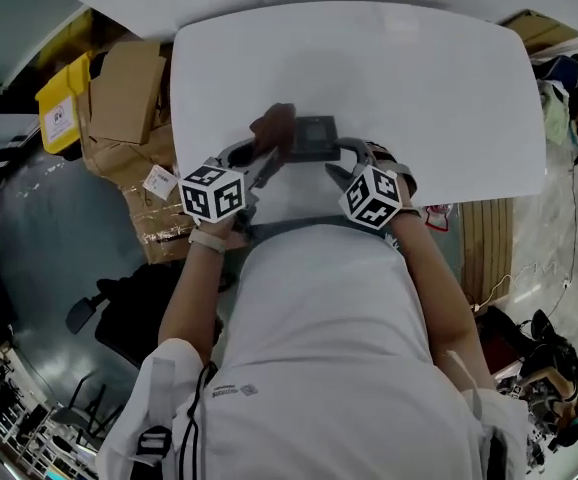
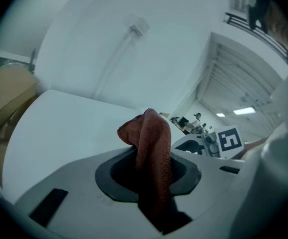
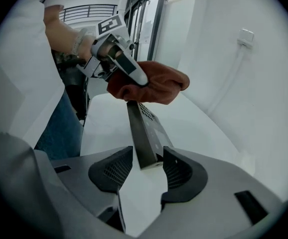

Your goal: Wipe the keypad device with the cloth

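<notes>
The red-brown cloth point(image 2: 151, 143) stands bunched up between the jaws of my left gripper point(image 2: 151, 171), which is shut on it. In the right gripper view the dark grey keypad device point(image 3: 146, 131) is lifted off the white table point(image 3: 199, 133), tilted on its edge. My right gripper point(image 3: 146, 166) is shut on its near end. The cloth point(image 3: 156, 86) presses on the device's far end, carried by the left gripper point(image 3: 126, 66). From the head view the cloth point(image 1: 274, 126) and the device point(image 1: 314, 138) meet above the table's near edge, between the left gripper point(image 1: 266, 163) and the right gripper point(image 1: 337, 173).
The white table point(image 1: 419, 88) stretches away from me. Cardboard boxes point(image 1: 129, 98) and a yellow bin point(image 1: 64, 103) stand on the floor to its left. A wooden pallet point(image 1: 489, 238) lies at the right. A wall socket point(image 3: 246, 35) sits on the wall behind.
</notes>
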`<action>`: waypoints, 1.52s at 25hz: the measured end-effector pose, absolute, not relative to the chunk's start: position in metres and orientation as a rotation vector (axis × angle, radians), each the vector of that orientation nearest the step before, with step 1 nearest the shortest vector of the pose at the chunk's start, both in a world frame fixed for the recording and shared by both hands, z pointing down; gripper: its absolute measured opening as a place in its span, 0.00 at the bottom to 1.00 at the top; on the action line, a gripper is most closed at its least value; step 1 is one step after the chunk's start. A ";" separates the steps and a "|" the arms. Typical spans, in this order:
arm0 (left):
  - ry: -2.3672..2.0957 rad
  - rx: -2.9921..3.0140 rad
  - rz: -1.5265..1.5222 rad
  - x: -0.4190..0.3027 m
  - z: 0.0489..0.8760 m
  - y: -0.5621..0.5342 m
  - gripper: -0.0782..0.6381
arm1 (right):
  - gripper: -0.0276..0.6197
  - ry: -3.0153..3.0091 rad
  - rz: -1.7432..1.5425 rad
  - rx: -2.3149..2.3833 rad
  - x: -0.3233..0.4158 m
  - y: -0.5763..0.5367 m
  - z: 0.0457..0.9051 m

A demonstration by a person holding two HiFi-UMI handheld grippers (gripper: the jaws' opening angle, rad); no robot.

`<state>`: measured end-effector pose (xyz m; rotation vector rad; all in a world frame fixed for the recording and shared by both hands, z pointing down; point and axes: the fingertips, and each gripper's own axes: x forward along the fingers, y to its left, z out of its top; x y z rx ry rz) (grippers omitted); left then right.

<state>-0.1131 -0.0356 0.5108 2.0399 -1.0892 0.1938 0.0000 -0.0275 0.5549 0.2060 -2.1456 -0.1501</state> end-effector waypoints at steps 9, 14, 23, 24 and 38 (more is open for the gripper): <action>-0.496 2.437 0.460 -0.085 0.503 -0.030 0.25 | 0.35 -2.125 -0.119 0.261 -0.001 -0.031 0.555; -0.432 2.434 0.516 -0.072 0.532 -0.027 0.25 | 0.35 -2.121 -0.126 0.272 0.000 -0.031 0.556; -0.482 2.251 0.322 -0.081 0.545 -0.044 0.25 | 0.35 -2.110 -0.158 0.261 0.000 -0.029 0.556; -0.499 2.218 0.304 -0.083 0.549 -0.048 0.25 | 0.35 -2.109 -0.162 0.255 0.000 -0.029 0.557; -0.752 2.047 0.429 -0.098 0.608 -0.097 0.25 | 0.34 -2.090 -0.166 0.232 0.000 -0.030 0.559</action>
